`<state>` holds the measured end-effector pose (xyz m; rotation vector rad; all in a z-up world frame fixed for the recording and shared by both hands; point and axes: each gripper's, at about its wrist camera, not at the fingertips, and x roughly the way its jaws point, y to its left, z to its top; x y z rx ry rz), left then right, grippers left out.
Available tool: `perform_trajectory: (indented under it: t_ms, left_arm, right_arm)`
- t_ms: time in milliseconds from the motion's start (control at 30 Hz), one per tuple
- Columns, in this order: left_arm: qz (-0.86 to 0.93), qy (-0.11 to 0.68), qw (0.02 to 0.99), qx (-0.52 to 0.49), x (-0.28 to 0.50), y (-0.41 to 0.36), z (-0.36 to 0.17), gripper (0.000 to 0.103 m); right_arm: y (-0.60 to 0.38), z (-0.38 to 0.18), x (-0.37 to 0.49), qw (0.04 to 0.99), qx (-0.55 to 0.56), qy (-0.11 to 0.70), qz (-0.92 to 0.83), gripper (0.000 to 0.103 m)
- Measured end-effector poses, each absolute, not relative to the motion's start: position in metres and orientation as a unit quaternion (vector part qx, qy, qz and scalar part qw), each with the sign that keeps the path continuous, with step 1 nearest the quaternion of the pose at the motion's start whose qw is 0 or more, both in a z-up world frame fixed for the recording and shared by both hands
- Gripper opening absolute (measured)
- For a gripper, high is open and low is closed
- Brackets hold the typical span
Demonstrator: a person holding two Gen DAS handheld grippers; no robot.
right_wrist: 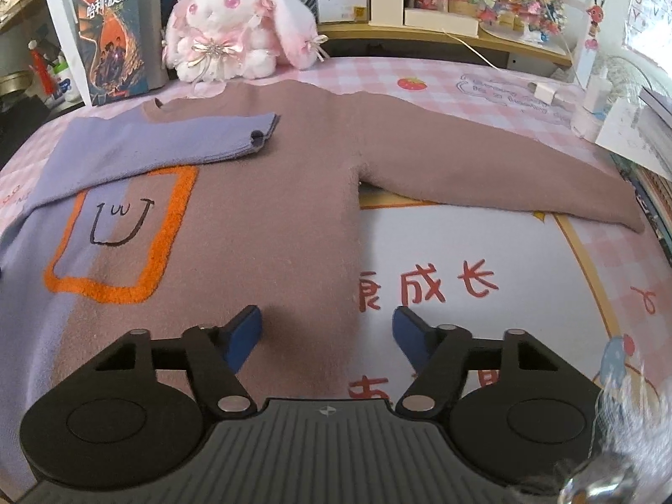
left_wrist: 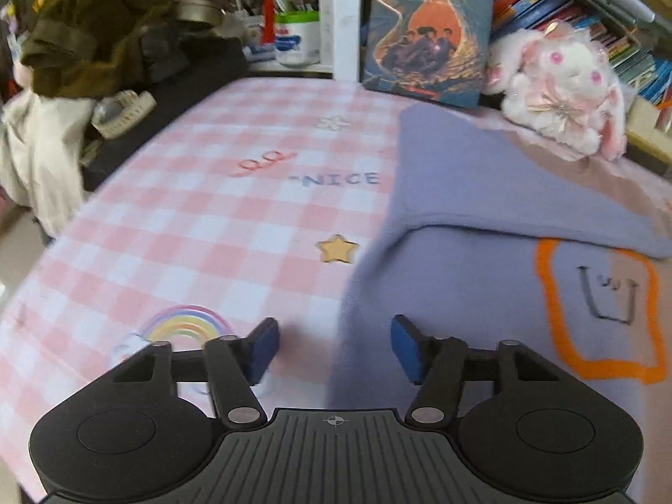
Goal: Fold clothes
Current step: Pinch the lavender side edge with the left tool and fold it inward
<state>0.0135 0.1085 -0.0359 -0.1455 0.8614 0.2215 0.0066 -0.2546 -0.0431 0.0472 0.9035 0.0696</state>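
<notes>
The sweater (right_wrist: 269, 193) lies flat on the pink checked tablecloth (left_wrist: 176, 218), front up, with its collar toward the far side near the plush rabbit (right_wrist: 235, 29). One fold looks done: the purple sleeve (right_wrist: 168, 143) is laid across the chest, its cuff resting near the middle. The brown sleeve (right_wrist: 483, 159) is stretched out to the right, unfolded, and the body is at full length, so most of the folding is left. The left gripper (left_wrist: 336, 348) hangs over the sweater's near left edge, jaws apart and empty. The right gripper (right_wrist: 327, 336) straddles the near right edge, jaws apart, gripping nothing yet.
</notes>
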Motion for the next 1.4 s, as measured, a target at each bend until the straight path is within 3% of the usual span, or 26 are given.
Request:
perform_trajectory:
  t_ms: [33,100,133,200,267,700,833,967,1067,1133,1200,1400]
  left_arm:
    - [0.098,0.417,0.9,-0.077,0.015,0.107,-0.036,0.025]
    - [0.077,0.422,0.9,-0.082,0.017,0.103,-0.034,0.011]
    - [0.066,0.425,0.899,-0.082,0.018,0.101,-0.034,0.006]
    - [0.052,0.428,0.899,-0.081,0.019,0.1,-0.035,0.005]
    - [0.059,0.424,0.9,-0.083,0.017,0.104,-0.036,0.005]
    - [0.114,0.412,0.899,-0.1,0.019,0.141,-0.038,0.005]
    - [0.126,0.41,0.899,-0.092,0.018,0.14,-0.038,0.014]
    - [0.148,0.397,0.901,-0.089,0.01,0.135,-0.03,0.02]
    - [0.154,0.378,0.909,-0.087,-0.003,0.13,-0.02,0.039]
    - [0.154,0.368,0.913,-0.084,-0.012,0.126,-0.014,0.061]
    - [0.143,0.361,0.918,-0.08,-0.019,0.122,-0.009,0.071]
    - [0.115,0.375,0.916,-0.079,-0.04,0.102,-0.006,0.086]
  right_arm:
    - [-0.254,-0.043,0.007,0.9,0.023,0.434,0.038,0.055]
    - [-0.252,-0.042,0.008,0.902,0.024,0.429,0.05,0.038]
    - [-0.251,-0.041,0.008,0.902,0.023,0.428,0.054,0.036]
    - [-0.249,-0.041,0.009,0.902,0.026,0.425,0.069,0.02]
    - [-0.245,-0.04,0.011,0.902,0.026,0.424,0.08,0.013]
    - [-0.204,-0.041,0.03,0.904,-0.017,0.407,0.131,0.011]
    - [-0.206,-0.041,0.027,0.906,-0.005,0.405,0.126,0.011]
    - [-0.212,-0.041,0.024,0.905,0.014,0.408,0.117,0.022]
    - [-0.214,-0.039,0.017,0.906,0.021,0.41,0.106,0.036]
    - [-0.212,-0.035,0.01,0.909,0.018,0.407,0.093,0.051]
    - [-0.209,-0.029,0.002,0.916,0.018,0.394,0.079,0.066]
    - [-0.193,-0.013,-0.02,0.93,0.005,0.365,0.035,0.085]
